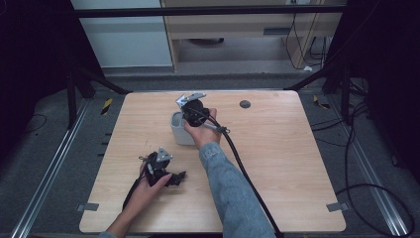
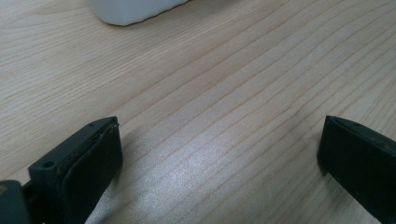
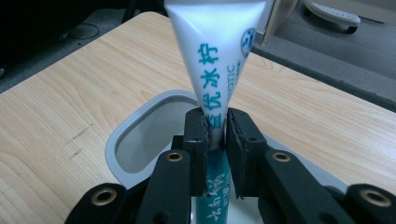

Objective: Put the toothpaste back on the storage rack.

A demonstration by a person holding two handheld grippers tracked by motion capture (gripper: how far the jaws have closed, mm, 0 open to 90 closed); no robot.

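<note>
My right hand-held gripper (image 3: 215, 135) is clenched on the white tube (image 3: 215, 51) above the grey cup (image 3: 122, 140); my left hand-held gripper (image 2: 219, 154) rests released on the desk (image 2: 210, 93)

Tube (image 3: 219, 70) over cup (image 3: 122, 140) mid-table, right gripper (image 3: 216, 140) behind it, left gripper (image 1: 161, 171) nearer left.

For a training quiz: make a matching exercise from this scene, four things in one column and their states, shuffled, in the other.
Things:
1. right gripper
2. left gripper
3. tube
4. cup

States:
A. grey rim, standing on the table
B. white with teal lettering, held over the cup's opening
C. jaws spread wide over bare wood
D. jaws clamped on the tube

Pairs: 1-D, 2-C, 3-B, 4-A
</note>
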